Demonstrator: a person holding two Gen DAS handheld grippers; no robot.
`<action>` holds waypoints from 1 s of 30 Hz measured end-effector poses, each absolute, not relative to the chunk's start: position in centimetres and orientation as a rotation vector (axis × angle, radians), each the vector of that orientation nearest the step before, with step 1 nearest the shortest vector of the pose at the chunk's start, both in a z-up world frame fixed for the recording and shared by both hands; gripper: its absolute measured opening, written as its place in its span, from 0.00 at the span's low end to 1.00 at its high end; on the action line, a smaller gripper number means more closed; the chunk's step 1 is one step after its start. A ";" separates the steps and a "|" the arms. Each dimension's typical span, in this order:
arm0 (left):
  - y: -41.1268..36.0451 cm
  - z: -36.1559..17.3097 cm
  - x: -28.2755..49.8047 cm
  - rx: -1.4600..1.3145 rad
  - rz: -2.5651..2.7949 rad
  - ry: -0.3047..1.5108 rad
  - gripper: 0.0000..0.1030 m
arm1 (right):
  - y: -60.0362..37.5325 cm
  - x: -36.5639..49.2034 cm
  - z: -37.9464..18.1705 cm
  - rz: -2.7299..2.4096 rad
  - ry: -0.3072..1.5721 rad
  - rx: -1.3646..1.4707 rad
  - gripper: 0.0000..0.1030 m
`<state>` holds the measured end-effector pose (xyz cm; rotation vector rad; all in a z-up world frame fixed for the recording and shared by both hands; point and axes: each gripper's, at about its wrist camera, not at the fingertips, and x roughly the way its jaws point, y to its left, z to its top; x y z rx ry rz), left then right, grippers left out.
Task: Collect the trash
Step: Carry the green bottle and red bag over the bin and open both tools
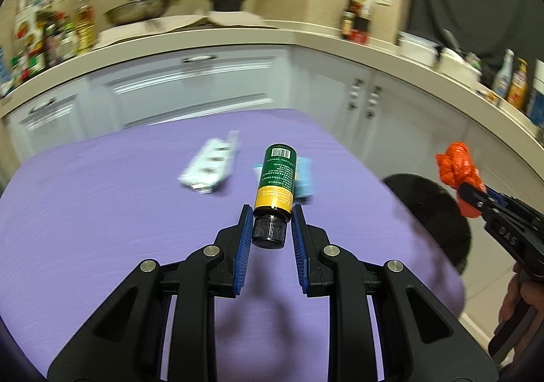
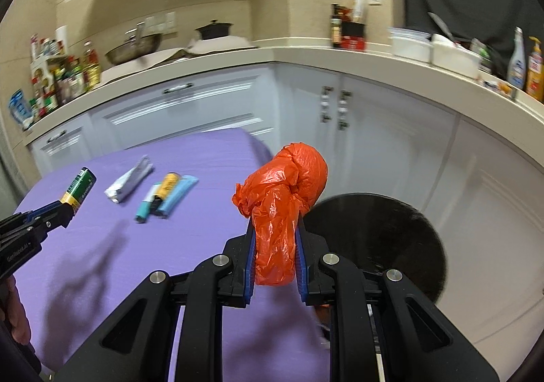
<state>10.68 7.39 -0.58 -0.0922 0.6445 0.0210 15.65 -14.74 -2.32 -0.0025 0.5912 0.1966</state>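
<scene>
My left gripper (image 1: 272, 217) is shut on a green and yellow bottle (image 1: 277, 174) at its black cap, holding it above the purple table (image 1: 102, 212). In the right wrist view the same bottle (image 2: 80, 188) sticks out of the left gripper (image 2: 64, 210) at the far left. My right gripper (image 2: 274, 229) is shut on a crumpled orange plastic bag (image 2: 282, 195), near the table's right edge. A round black bin (image 2: 380, 239) stands on the floor just beyond that edge. From the left wrist view the bag (image 1: 457, 166) hangs above the bin (image 1: 431, 208).
A silver wrapper (image 2: 131, 183), a small yellow-labelled bottle (image 2: 166, 190), a teal tube (image 2: 146, 205) and a light blue pouch (image 2: 180, 195) lie on the table (image 2: 204, 161). Behind runs a kitchen counter (image 2: 306, 55) with white cabinets, bottles and pans.
</scene>
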 end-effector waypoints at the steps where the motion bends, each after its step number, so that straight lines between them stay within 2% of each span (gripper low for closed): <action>1: 6.1 -0.5 11.1 -0.080 -0.005 0.641 0.22 | -15.6 15.6 -2.3 0.178 0.589 0.003 0.19; 16: -6.6 -1.3 15.6 0.048 -0.216 0.624 0.22 | -23.2 16.8 -3.7 0.071 0.596 0.064 0.19; 30: -11.5 -3.2 19.2 0.103 -0.255 0.666 0.22 | -26.2 19.3 -5.5 0.045 0.625 0.102 0.19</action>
